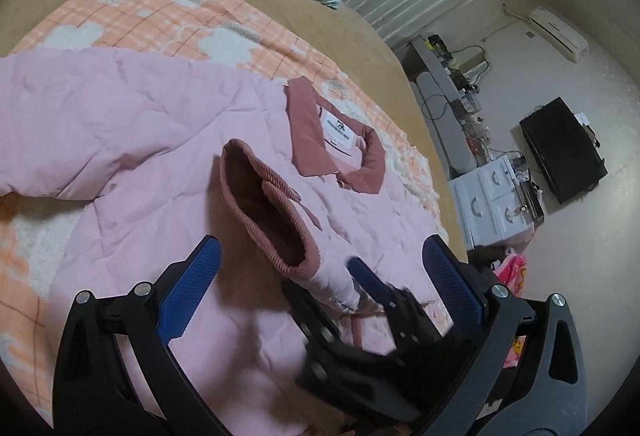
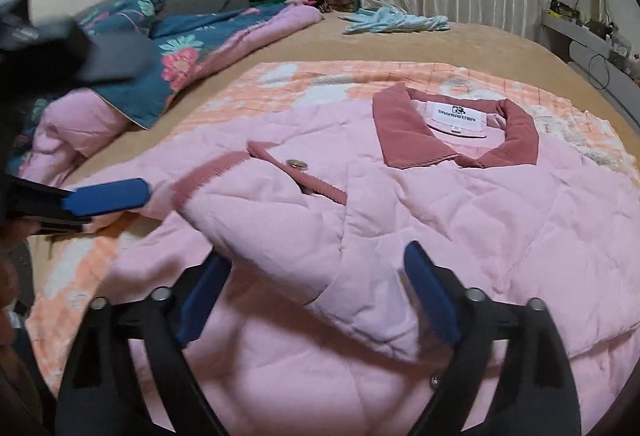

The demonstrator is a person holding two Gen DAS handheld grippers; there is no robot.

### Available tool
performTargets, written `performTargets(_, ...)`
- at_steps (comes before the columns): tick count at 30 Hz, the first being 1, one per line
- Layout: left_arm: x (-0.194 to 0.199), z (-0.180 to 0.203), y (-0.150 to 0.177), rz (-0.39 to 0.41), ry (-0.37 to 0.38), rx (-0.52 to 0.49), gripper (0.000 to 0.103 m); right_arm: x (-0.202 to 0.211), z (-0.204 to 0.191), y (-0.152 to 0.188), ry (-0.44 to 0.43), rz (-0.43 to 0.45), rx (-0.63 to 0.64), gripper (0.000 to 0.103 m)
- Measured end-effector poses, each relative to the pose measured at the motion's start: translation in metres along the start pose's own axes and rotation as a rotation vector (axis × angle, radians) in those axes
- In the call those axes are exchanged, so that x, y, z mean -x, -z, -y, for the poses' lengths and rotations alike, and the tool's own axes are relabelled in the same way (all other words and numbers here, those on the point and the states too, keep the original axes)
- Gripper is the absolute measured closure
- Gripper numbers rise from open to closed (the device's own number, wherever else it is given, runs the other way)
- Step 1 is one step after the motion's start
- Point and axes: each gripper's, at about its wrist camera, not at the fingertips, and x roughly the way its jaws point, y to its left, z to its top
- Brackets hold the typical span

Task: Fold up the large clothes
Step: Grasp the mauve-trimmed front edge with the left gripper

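Observation:
A pink quilted jacket (image 2: 440, 204) with a dark-pink corduroy collar (image 2: 404, 132) lies flat on the bed. One sleeve is folded across its chest, its corduroy cuff (image 1: 264, 204) open toward me. My left gripper (image 1: 320, 256) is open and empty, just above the folded sleeve. My right gripper (image 2: 316, 268) is open, hovering over the sleeve fold; it also shows blurred in the left wrist view (image 1: 372, 288). The left gripper's blue pad also shows in the right wrist view (image 2: 108, 196), at the left.
An orange checked blanket (image 2: 320, 84) lies under the jacket on a tan bedsheet (image 2: 400, 40). A blue floral quilt (image 2: 180, 56) is at the left and a light-blue garment (image 2: 396, 21) at the far side. The bed edge, floor, white drawers (image 1: 492, 200) and a black box (image 1: 560, 152) are on the right.

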Motion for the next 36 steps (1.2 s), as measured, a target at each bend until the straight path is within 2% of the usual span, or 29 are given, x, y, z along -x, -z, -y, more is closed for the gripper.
performTargets(3,-0.002,-0.004,-0.001,-0.004,0.014,0.020,0.008,0.015,0.003,0.003,-0.049,-0.011,0.002,0.010)
performTargets(7,-0.008,-0.006,0.004,-0.025,0.004,0.020,0.008,0.046,0.016,0.008,-0.046,0.006,0.013,0.007)
performTargets(9,-0.015,-0.010,0.007,-0.049,0.014,0.038,0.008,0.061,0.026,0.009,-0.018,0.015,0.015,0.006)
performTargets(12,-0.025,-0.015,0.015,-0.081,0.010,0.062,0.008,0.084,0.051,0.007,0.074,0.023,0.028,0.006)
performTargets(17,-0.038,-0.017,0.028,-0.084,-0.037,0.049,0.011,0.102,0.098,0.008,0.199,0.042,0.005,0.006)
performTargets(20,-0.050,-0.013,0.034,-0.099,-0.099,0.014,0.027,0.110,0.130,0.014,0.265,0.070,-0.063,0.006)
performTargets(23,-0.059,-0.012,0.038,-0.105,-0.143,-0.016,0.029,0.110,0.154,0.021,0.286,0.078,-0.133,0.006)
performTargets(24,-0.062,-0.012,0.038,-0.102,-0.156,-0.024,0.034,0.108,0.159,0.023,0.297,0.075,-0.145,0.006)
performTargets(26,-0.066,-0.012,0.039,-0.093,-0.193,-0.051,0.050,0.107,0.167,0.027,0.315,0.070,-0.161,0.006)
performTargets(28,-0.067,-0.011,0.039,-0.081,-0.222,-0.091,0.075,0.107,0.174,0.030,0.319,0.080,-0.180,0.006)
performTargets(30,-0.065,-0.009,0.038,-0.068,-0.237,-0.126,0.089,0.108,0.182,0.031,0.309,0.086,-0.207,0.006)
performTargets(36,-0.052,0.004,0.026,-0.012,-0.235,-0.189,0.095,0.111,0.202,0.035,0.312,0.092,-0.267,0.006)
